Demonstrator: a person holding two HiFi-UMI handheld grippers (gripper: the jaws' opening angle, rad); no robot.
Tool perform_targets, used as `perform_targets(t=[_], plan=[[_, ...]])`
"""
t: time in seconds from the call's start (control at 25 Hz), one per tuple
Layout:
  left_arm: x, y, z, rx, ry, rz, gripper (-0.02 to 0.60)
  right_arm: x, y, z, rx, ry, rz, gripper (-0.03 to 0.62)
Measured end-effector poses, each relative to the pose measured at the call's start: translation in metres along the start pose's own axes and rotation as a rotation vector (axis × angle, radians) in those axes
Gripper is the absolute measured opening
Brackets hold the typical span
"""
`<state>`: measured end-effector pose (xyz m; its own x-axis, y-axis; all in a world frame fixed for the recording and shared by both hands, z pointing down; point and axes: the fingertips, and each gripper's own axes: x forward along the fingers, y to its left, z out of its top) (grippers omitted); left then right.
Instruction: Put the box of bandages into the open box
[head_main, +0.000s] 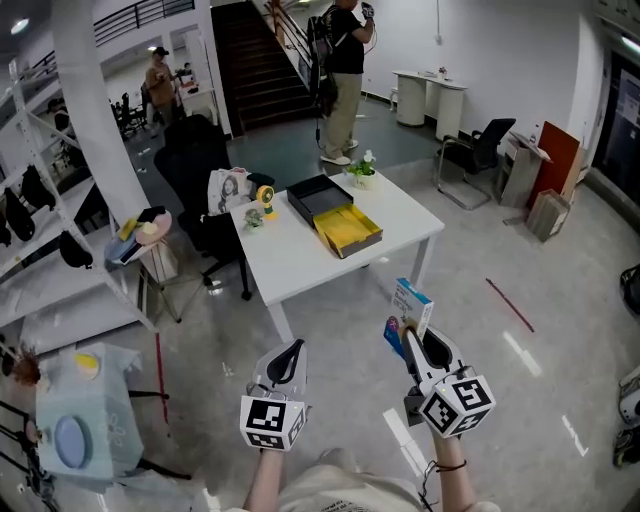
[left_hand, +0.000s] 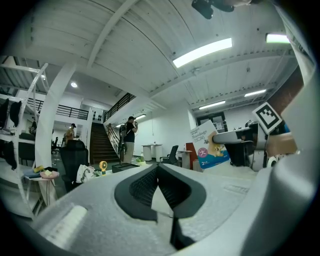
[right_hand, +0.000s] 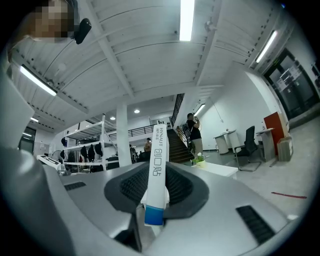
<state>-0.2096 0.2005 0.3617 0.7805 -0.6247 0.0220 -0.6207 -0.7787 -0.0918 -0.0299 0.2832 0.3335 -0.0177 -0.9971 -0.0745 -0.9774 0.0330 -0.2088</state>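
Note:
My right gripper (head_main: 421, 347) is shut on the box of bandages (head_main: 408, 310), a white and blue carton that stands up from its jaws over the floor, short of the table's near corner. The same box of bandages (right_hand: 156, 186) shows edge-on between the dark pads in the right gripper view. In the left gripper view that box of bandages (left_hand: 209, 144) appears off to the right. The open box (head_main: 335, 213), black with a yellow inside, lies on the white table (head_main: 290, 255) ahead. My left gripper (head_main: 283, 364) is shut and holds nothing, its pads (left_hand: 145, 187) meeting.
A black office chair (head_main: 200, 190) and a grey shelving rack (head_main: 60, 260) stand left of the table. A small plant (head_main: 361, 170) and a yellow fan (head_main: 265, 198) sit on the table's far side. Two people stand by the stairs (head_main: 255, 60). A red strip (head_main: 509, 304) lies on the floor.

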Motion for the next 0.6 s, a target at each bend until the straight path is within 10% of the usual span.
perform_targets(t=[0.6], plan=[[0.096,0.033,-0.013,-0.026,0.009,0.012,0.021,0.084,-0.058,-0.011,0.04,0.024,0.02,0.089]])
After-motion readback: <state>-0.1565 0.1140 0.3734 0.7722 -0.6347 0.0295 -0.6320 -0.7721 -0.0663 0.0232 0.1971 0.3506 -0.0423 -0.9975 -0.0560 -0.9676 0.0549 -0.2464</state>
